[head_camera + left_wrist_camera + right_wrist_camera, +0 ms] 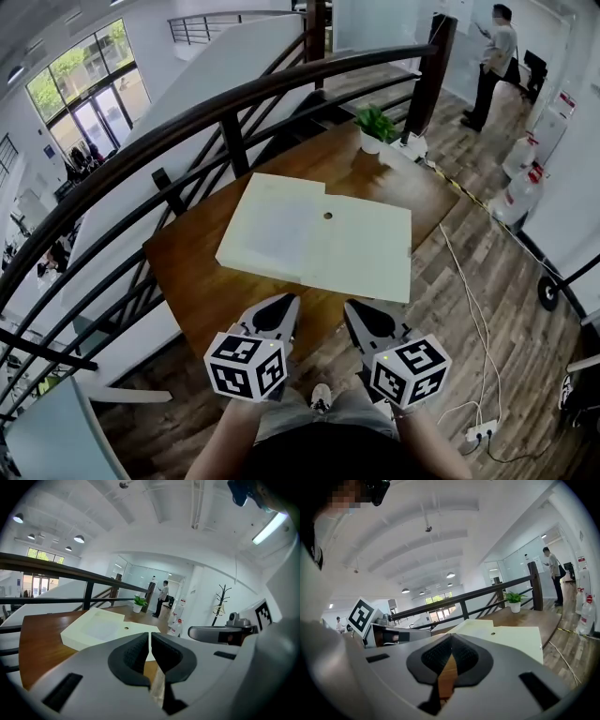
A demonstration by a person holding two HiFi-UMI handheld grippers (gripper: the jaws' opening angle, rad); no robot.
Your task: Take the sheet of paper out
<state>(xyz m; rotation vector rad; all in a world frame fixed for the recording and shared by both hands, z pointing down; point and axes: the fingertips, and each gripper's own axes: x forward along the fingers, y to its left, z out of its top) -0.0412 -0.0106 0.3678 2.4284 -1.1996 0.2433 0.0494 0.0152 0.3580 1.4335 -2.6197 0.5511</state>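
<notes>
Left gripper and right gripper are held at a wooden table's edge, jaws closed, nothing gripped; a cream folder is laid flat ahead.

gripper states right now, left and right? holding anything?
Left gripper: jaws closed, nothing between them.
Right gripper: jaws closed, nothing between them.
</notes>
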